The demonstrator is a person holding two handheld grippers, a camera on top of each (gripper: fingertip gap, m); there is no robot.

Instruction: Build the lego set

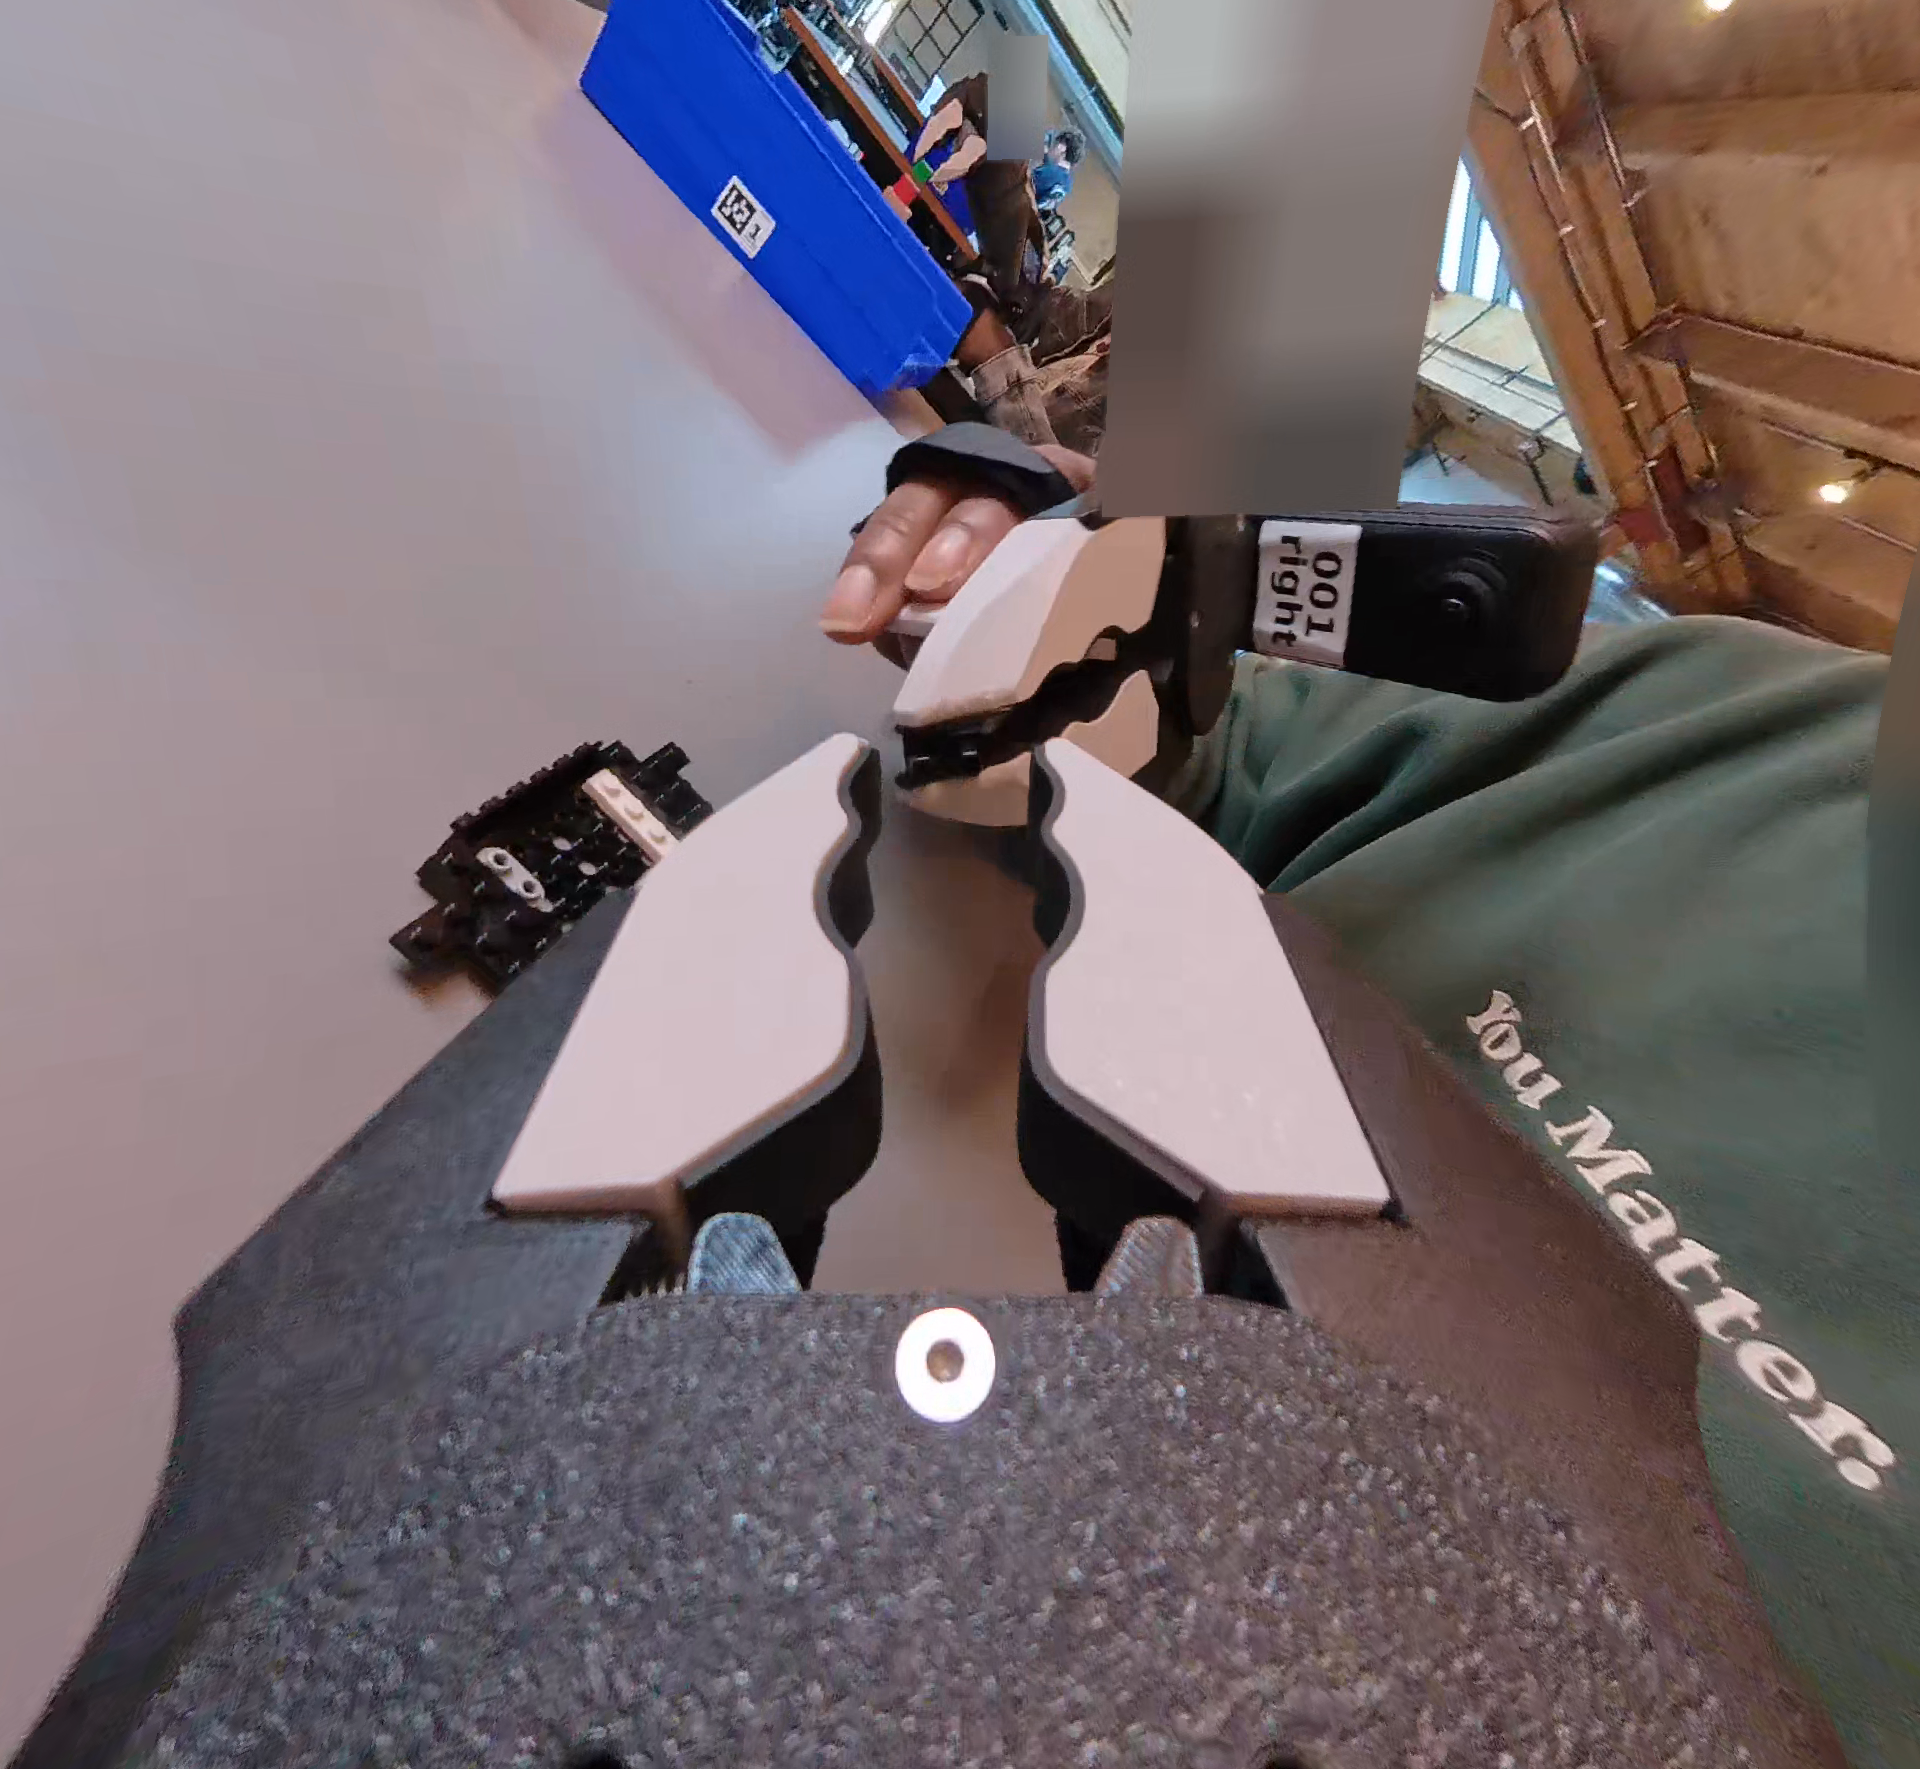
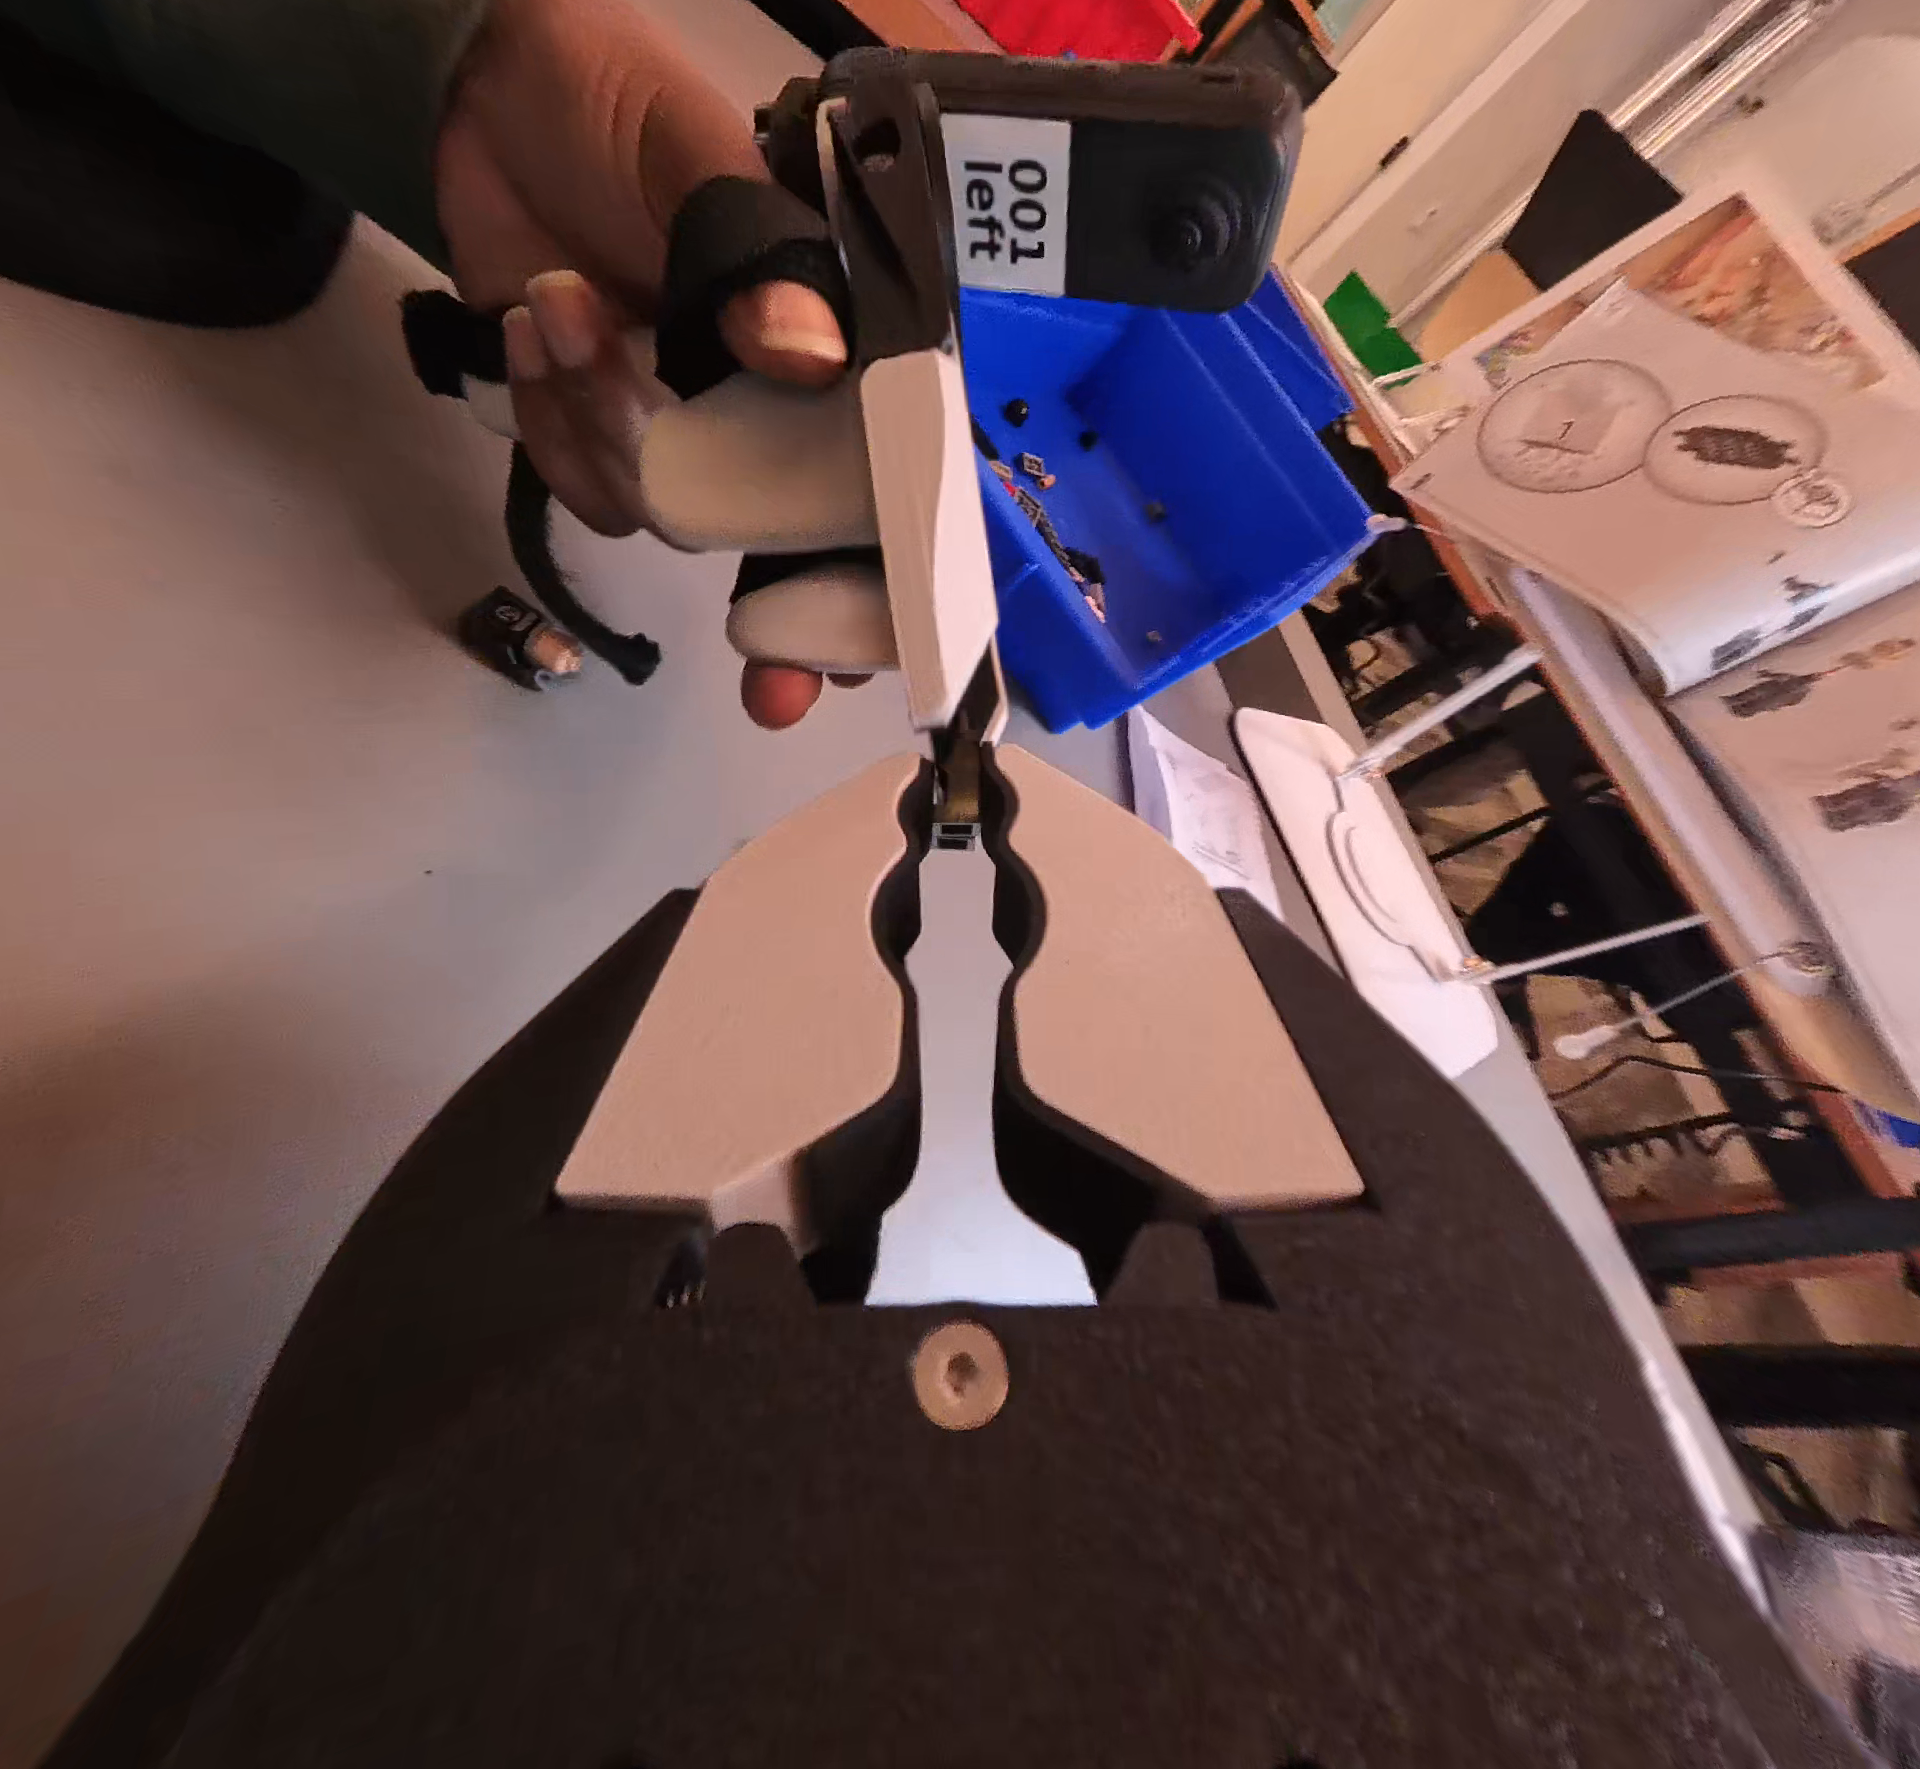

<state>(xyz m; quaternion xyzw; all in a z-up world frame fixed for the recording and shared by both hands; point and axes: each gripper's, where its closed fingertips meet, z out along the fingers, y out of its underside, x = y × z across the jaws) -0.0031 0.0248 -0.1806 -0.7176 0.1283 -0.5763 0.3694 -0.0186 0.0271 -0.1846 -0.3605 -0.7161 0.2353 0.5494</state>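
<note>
My left gripper [image 1: 954, 761] is open. The small black brick piece [image 1: 938, 755] sits between its fingertips, close to the left fingertip [image 1: 847, 763]. My right gripper [image 1: 923, 751] comes in from the right and is shut on that piece. In the right wrist view my right gripper [image 2: 958, 769] pinches the black piece [image 2: 956, 820] near its tips. The left gripper [image 2: 961, 727] points down at it edge-on from above. A black brick assembly [image 1: 551, 862] with two small white pieces on it lies on the grey table [image 1: 260, 472], to the left of my left gripper.
A blue bin [image 1: 769, 192] stands at the table's far side and holds small loose parts [image 2: 1164, 514]. A small black object with a cable [image 2: 520, 641] lies on the table. A white tray [image 2: 1351, 888] and papers sit at the right edge. A green sleeve [image 1: 1558, 888] is close on the right. My two grippers' fingertips are within a few centimetres of each other.
</note>
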